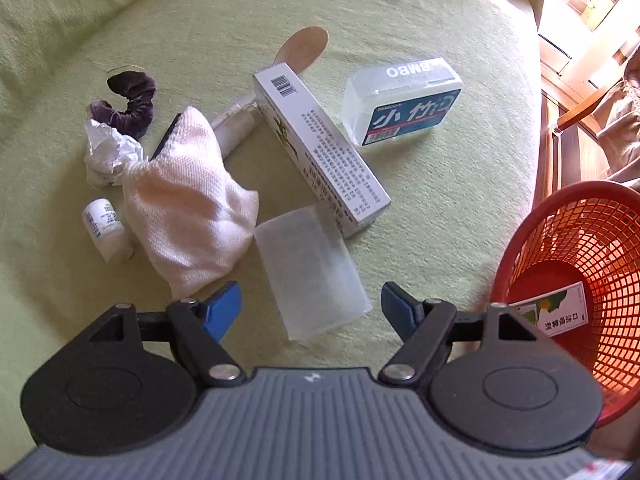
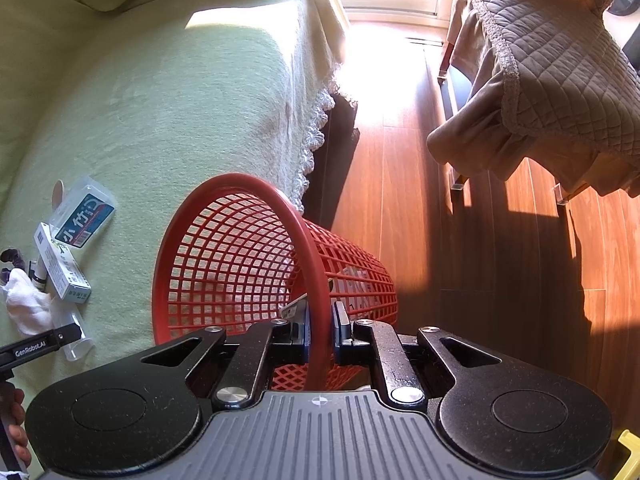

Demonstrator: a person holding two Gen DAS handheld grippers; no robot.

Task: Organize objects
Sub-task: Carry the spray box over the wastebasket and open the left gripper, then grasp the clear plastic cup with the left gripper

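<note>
My left gripper point(image 1: 311, 306) is spread wide over the frosted clear plastic case point(image 1: 310, 270), whose long axis runs away from the fingers. My right gripper point(image 2: 320, 334) is clamped on the red mesh basket's rim point(image 2: 308, 240) at the bed's edge.

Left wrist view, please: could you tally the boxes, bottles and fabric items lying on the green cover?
Boxes: 3 (white carton, labelled clear box, frosted case)
Bottles: 2 (small white bottle, slim bottle)
Fabric: 2 (white cloth, purple scrunchie)
Total: 7

Harsh window glare, overexposed floor point(image 2: 384, 80), hard shadows, fisheye-bent edges.
</note>
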